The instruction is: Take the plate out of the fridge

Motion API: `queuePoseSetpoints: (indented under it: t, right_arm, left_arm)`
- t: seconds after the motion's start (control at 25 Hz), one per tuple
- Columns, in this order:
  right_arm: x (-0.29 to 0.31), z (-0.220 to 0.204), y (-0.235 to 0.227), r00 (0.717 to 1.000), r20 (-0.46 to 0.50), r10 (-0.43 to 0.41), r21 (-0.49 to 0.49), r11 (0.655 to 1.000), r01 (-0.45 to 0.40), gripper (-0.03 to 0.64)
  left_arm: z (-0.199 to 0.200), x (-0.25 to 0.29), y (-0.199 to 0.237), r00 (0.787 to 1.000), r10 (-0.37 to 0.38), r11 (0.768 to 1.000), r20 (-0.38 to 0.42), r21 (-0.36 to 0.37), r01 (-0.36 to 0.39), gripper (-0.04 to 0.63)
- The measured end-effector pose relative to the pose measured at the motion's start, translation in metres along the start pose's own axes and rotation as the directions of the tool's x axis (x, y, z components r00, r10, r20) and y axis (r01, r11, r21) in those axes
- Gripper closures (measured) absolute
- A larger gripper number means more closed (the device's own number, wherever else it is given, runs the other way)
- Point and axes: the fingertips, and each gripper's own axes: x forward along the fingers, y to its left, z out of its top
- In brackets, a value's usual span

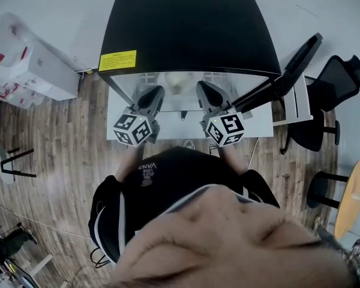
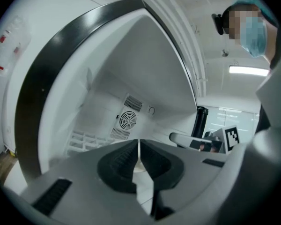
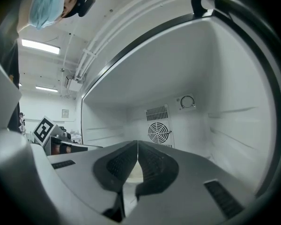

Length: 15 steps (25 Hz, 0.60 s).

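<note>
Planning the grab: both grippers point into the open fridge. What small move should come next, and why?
Probably open both jaws: the left gripper and right gripper are shut and empty, while the plate sits ahead inside the fridge, not yet gripped.

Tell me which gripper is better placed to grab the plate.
Right, narrowly: the right gripper reaches slightly deeper toward the plate; the left gripper flanks it too. Both are shut and must open.

the plate [image 1: 179,81] is set inside the fridge [image 1: 186,29], flanked by the left gripper [image 1: 155,93] and right gripper [image 1: 204,90]; the door [image 1: 291,65] is swung out rightward.
</note>
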Motion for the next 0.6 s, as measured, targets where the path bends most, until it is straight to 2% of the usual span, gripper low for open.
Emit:
queuePoseSetpoints:
  t: [0.28, 0.6]
  right_arm:
    - [0.005, -0.002, -0.004, 1.000, -0.009, 0.019, 0.006, 1.000, -0.019, 0.604]
    - [0.008, -0.005, -0.007, 0.999, -0.016, 0.031, 0.011, 0.999, -0.031, 0.604]
  left_arm:
    - [-0.008, 0.003, 0.014, 0.999, 0.039, 0.993, -0.014, -0.111, -0.041, 0.577]
    - [-0.016, 0.006, 0.020, 0.999, 0.047, 0.975, -0.022, -0.217, -0.051, 0.575]
